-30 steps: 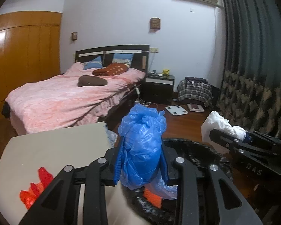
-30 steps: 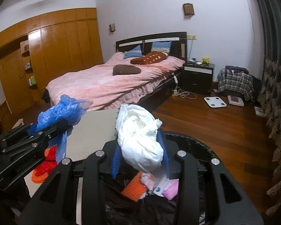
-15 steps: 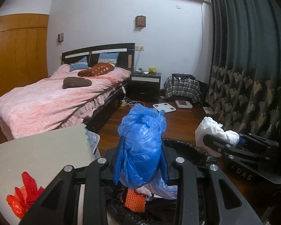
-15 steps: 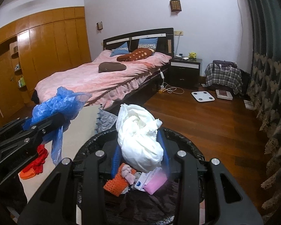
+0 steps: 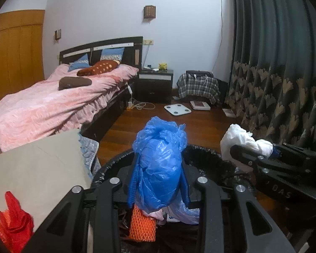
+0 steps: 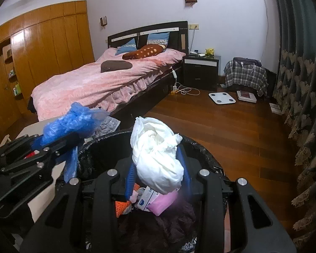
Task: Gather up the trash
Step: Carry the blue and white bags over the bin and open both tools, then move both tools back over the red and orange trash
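Observation:
My left gripper (image 5: 159, 181) is shut on a crumpled blue plastic bag (image 5: 160, 160) and holds it over the black-lined trash bin (image 5: 208, 158). My right gripper (image 6: 158, 168) is shut on a crumpled white plastic bag (image 6: 158, 154) above the same bin (image 6: 200, 147). Each gripper shows in the other's view: the right one (image 5: 252, 156) with the white bag (image 5: 238, 139), the left one (image 6: 59, 143) with the blue bag (image 6: 73, 122). The bin holds orange netting (image 5: 141, 223), a pink packet (image 6: 164, 202) and other scraps.
A beige table (image 5: 38, 168) stands left of the bin with a red plastic scrap (image 5: 12, 217) on it. A bed with pink cover (image 6: 99, 84) lies behind. Wooden floor (image 6: 231, 130), a white scale (image 6: 222, 98) and dark curtains (image 5: 273, 73) are to the right.
Both grippers have moved right, from over the table's edge to above the bin, each still holding its bag. The table and red scrap have slid left in view.

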`<state>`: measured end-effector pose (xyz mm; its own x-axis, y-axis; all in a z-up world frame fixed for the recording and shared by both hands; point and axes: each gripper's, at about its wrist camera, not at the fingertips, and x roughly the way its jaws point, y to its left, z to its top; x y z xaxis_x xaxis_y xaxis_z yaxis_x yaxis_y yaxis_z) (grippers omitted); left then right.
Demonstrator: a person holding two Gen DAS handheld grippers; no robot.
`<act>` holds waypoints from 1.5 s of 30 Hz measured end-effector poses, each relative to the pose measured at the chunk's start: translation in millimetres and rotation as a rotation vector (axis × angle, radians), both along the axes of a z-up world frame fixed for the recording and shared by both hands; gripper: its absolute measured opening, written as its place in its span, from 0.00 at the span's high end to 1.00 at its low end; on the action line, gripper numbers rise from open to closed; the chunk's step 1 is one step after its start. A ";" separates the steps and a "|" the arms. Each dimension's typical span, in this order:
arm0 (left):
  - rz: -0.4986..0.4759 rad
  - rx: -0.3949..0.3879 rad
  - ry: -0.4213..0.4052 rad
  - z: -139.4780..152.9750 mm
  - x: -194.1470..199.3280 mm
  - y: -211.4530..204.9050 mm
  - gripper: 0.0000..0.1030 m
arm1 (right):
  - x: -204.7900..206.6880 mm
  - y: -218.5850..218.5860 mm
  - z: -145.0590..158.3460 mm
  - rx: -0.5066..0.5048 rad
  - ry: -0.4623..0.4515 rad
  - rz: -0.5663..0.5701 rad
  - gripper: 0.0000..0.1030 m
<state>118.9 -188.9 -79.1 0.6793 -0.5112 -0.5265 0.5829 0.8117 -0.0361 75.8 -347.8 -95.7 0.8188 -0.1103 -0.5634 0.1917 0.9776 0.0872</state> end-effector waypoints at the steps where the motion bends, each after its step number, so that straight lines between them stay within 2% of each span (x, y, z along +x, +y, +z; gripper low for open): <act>1: -0.006 0.001 0.014 -5.2 4.7 -2.1 0.68 | 2.7 -1.8 -4.2 -0.002 0.008 -0.002 0.64; 3: -0.025 -0.001 0.039 -11.1 10.0 -5.4 0.65 | 7.5 -3.9 -8.9 0.000 0.020 -0.001 0.62; 4: -0.036 -0.002 0.055 -14.4 13.5 -6.3 0.63 | 9.0 -3.9 -10.2 -0.001 0.023 -0.002 0.58; 5: -0.044 -0.007 0.069 -17.4 16.0 -6.4 0.59 | 10.2 -3.5 -12.2 -0.006 0.027 -0.003 0.46; 7: -0.052 -0.014 0.086 -20.6 19.6 -3.1 0.42 | 11.2 -4.2 -14.6 -0.019 0.030 -0.015 0.31; 10: -0.039 -0.025 0.084 -20.3 21.4 6.3 0.27 | 8.6 -6.0 -14.8 -0.026 0.021 -0.045 0.16; 12: -0.017 -0.017 0.069 -19.6 21.1 13.5 0.27 | 6.1 -4.5 -13.8 -0.029 0.009 -0.057 0.14; 14: 0.012 -0.004 0.053 -17.5 21.4 24.7 0.22 | 1.8 -4.1 -11.1 -0.029 -0.008 -0.065 0.07; 19: 0.120 0.019 0.009 -8.1 21.7 68.8 0.11 | -6.5 5.6 -2.8 -0.026 -0.028 -0.047 0.05; 24: 0.213 0.020 -0.019 3.6 16.5 111.5 0.06 | -4.2 29.1 10.1 0.010 -0.045 -0.005 0.05; 36: 0.406 0.029 -0.047 10.9 -4.2 209.6 0.06 | 24.3 121.6 18.2 0.013 -0.049 0.162 0.05; 45: 0.556 0.055 -0.049 -0.4 -13.0 281.7 0.06 | 44.7 187.1 11.3 0.018 -0.053 0.277 0.05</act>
